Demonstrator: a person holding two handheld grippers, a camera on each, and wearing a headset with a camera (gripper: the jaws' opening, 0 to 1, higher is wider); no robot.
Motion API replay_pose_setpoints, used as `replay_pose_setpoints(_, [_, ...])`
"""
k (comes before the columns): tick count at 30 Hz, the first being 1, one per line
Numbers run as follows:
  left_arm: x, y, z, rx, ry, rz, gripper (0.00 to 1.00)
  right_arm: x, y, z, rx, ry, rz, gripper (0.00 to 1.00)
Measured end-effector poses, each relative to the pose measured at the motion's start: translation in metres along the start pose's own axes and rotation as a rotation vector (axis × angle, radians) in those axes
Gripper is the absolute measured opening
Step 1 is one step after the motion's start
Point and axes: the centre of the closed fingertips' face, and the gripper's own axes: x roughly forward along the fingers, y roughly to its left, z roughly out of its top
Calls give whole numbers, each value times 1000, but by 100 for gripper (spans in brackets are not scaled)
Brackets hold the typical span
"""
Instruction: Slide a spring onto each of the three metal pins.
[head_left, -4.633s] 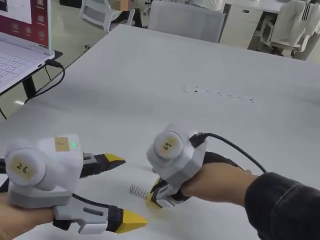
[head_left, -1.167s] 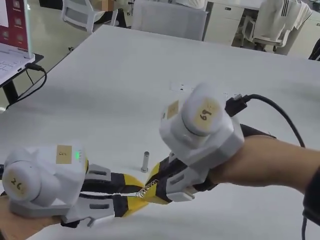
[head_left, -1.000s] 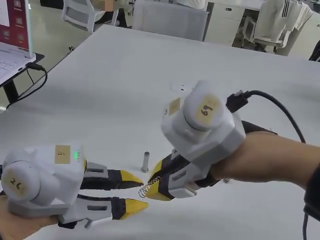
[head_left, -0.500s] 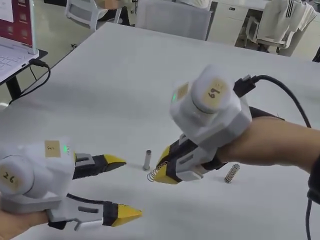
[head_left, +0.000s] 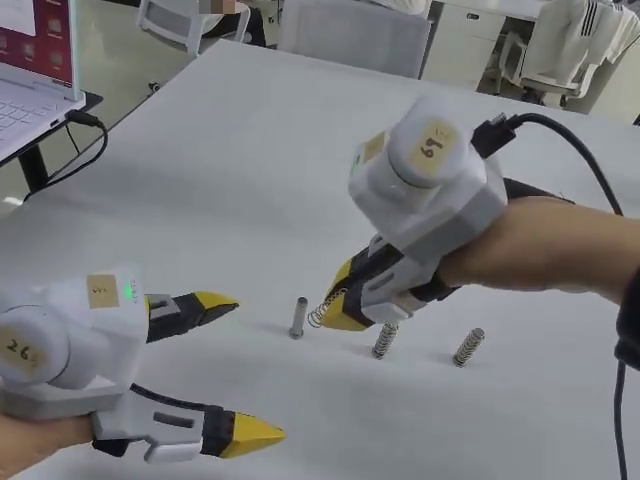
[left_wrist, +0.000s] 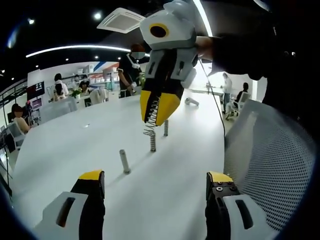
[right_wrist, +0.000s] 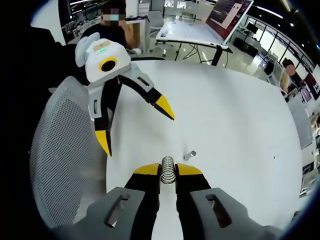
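Observation:
My right gripper (head_left: 338, 312) is shut on a small steel spring (head_left: 322, 308), held in the air just right of a bare upright metal pin (head_left: 298, 318). In the right gripper view the spring (right_wrist: 168, 175) sits end-on between the yellow tips, with the pin (right_wrist: 189, 155) just beyond. Two other pins wear springs, one (head_left: 385, 340) under the right gripper and one (head_left: 468, 346) farther right. My left gripper (head_left: 238, 368) is open and empty at the lower left, apart from the pin. In the left gripper view the bare pin (left_wrist: 124, 161) stands ahead, with the right gripper (left_wrist: 159, 107) above it.
The work lies on a wide white table (head_left: 250, 170). A laptop (head_left: 30, 60) with a black cable (head_left: 95, 150) sits on a side stand at the far left. Chairs (head_left: 350, 30) stand at the far edge. The right gripper's cable (head_left: 570, 140) trails to the right.
The right gripper picked the spring off the table and has carried it up beside the bare pin. The left gripper, shut at the spring's end 1.2 s ago, opened and drew back left.

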Motion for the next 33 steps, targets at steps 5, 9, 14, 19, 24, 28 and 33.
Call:
replay_pose_setpoints(5, [-1, 1, -2, 0, 5, 9, 85, 3, -19, 1, -7, 25, -22, 9])
replay_pose_setpoints(9, [-2, 2, -4, 0, 8, 13, 86, 9, -29, 2, -16, 50, -32, 9])
replay_pose_setpoints(14, [-4, 3, -7, -1, 19, 17, 88, 20, -36, -4, -30, 105, -13, 9])
replay_pose_setpoints(19, [-4, 4, -8, -4, 17, 22, 90, 33, -41, -6, -49, 150, 11, 9])
replay_pose_setpoints(24, [-3, 4, -10, -3, 27, 20, 90, 37, -41, -5, -56, 165, 27, 9])
replay_pose_setpoints(28, [-4, 6, -13, -7, 29, 21, 90, 42, -40, -6, -66, 182, 34, 9])
replay_pose_setpoints(33, [-5, 8, -15, -11, 29, 21, 88, 46, -39, -7, -78, 201, 41, 9])
